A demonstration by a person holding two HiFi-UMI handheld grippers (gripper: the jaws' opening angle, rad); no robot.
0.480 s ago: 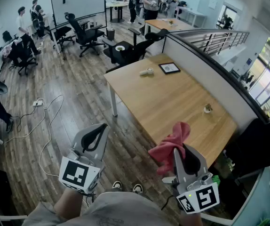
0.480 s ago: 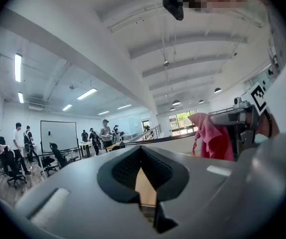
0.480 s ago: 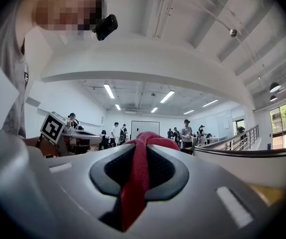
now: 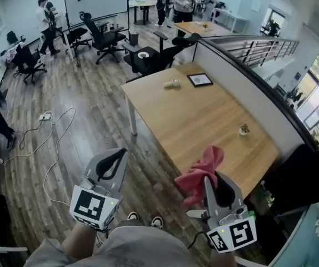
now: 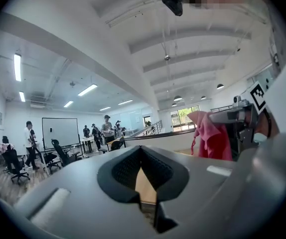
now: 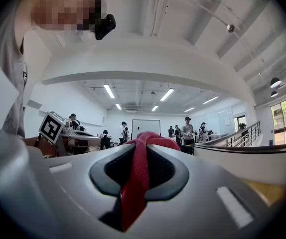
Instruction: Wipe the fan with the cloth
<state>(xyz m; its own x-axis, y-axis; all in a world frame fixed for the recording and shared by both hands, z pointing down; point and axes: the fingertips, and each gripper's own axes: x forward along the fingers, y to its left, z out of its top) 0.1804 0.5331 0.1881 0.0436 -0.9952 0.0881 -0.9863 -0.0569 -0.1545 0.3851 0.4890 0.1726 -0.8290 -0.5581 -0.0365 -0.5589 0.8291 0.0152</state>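
Pink crumpled fabric cloth (image 4: 201, 173) is pinched in the right claw (image 4: 210, 183), a fold running down between the jaws. It's held up at the near edge of the light wood worktop (image 4: 204, 115). Left claw (image 4: 111, 164) is pressed together with nothing in it, held over the plank floor off the worktop's near-left side. On the worktop: small potted plant (image 4: 244, 129) by the right edge; black-framed flat panel (image 4: 200, 80) and white roll (image 4: 173, 83) at the far end.
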